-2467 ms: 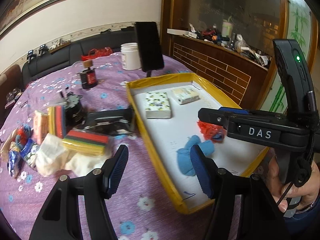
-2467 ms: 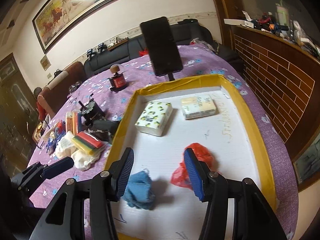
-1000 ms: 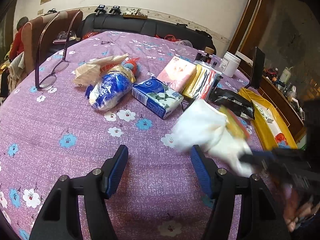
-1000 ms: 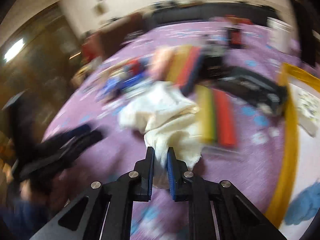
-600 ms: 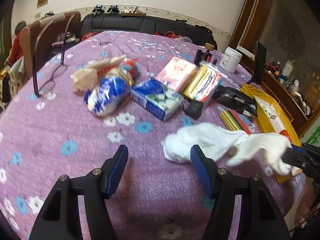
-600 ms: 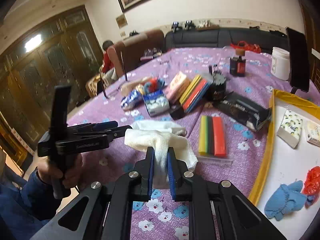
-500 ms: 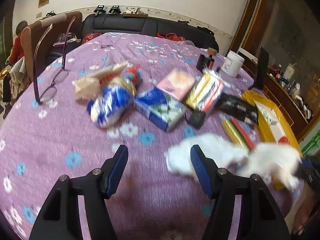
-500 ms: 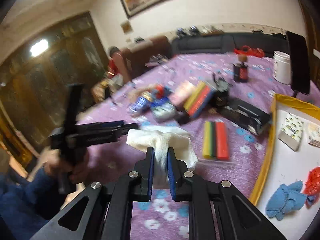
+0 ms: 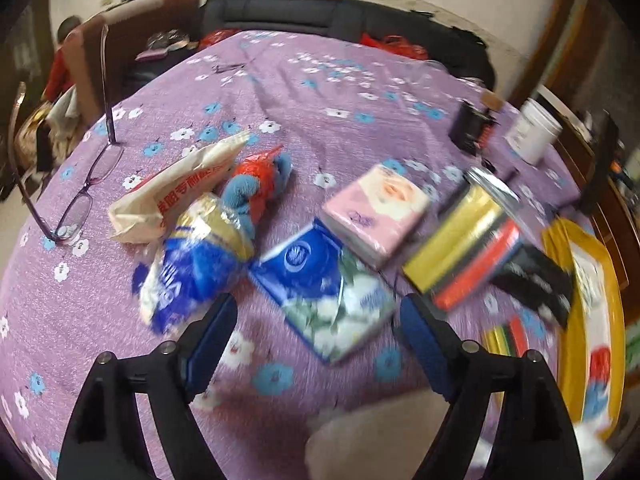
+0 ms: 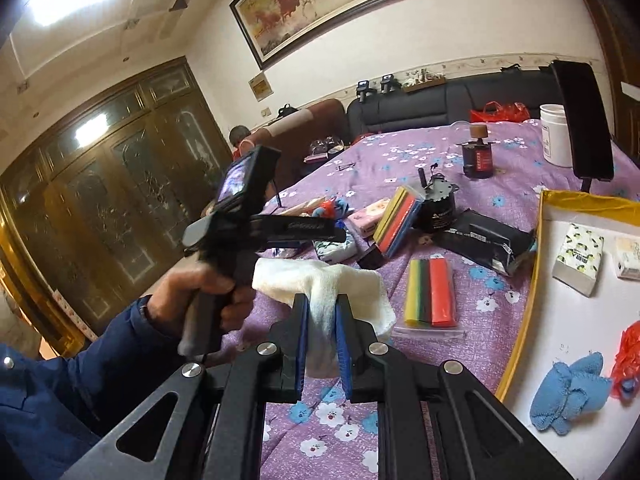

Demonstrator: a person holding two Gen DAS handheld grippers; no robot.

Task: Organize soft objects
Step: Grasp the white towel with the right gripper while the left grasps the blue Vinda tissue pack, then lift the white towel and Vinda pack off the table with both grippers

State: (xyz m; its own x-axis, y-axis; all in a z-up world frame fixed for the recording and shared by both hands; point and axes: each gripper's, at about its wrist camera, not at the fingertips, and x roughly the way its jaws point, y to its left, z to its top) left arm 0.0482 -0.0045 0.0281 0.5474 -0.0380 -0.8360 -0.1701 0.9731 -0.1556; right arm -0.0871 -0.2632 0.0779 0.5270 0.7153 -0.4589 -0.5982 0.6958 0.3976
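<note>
My right gripper [image 10: 322, 320] is shut on a white towel [image 10: 320, 276] and holds it above the purple tablecloth. In the left wrist view the same towel [image 9: 380, 440] is a white blur at the bottom edge. My left gripper [image 9: 316, 320] hangs over a blue and green tissue pack [image 9: 324, 292]. Its jaws are opening, with the pack lying between them on the table, untouched. A pink tissue pack [image 9: 376, 208] and a blue and white bag [image 9: 192, 272] lie close by. The yellow-rimmed tray [image 10: 520, 320] holds a blue cloth [image 10: 568, 396], a red item [image 10: 628, 352] and tissue packs [image 10: 578, 258].
A pair of glasses [image 9: 80, 200] stands at the left of the table. A pack of coloured sponges [image 9: 468, 248], a black pouch [image 9: 532, 280], a white jar [image 9: 532, 136] and a small motor [image 10: 436, 204] sit between the packs and the tray. A hand [image 10: 200, 296] grips the left tool.
My left gripper has moved forward over the tissue packs and its jaws stand wider. The towel has slid to the bottom of its view. The right gripper still clamps the towel.
</note>
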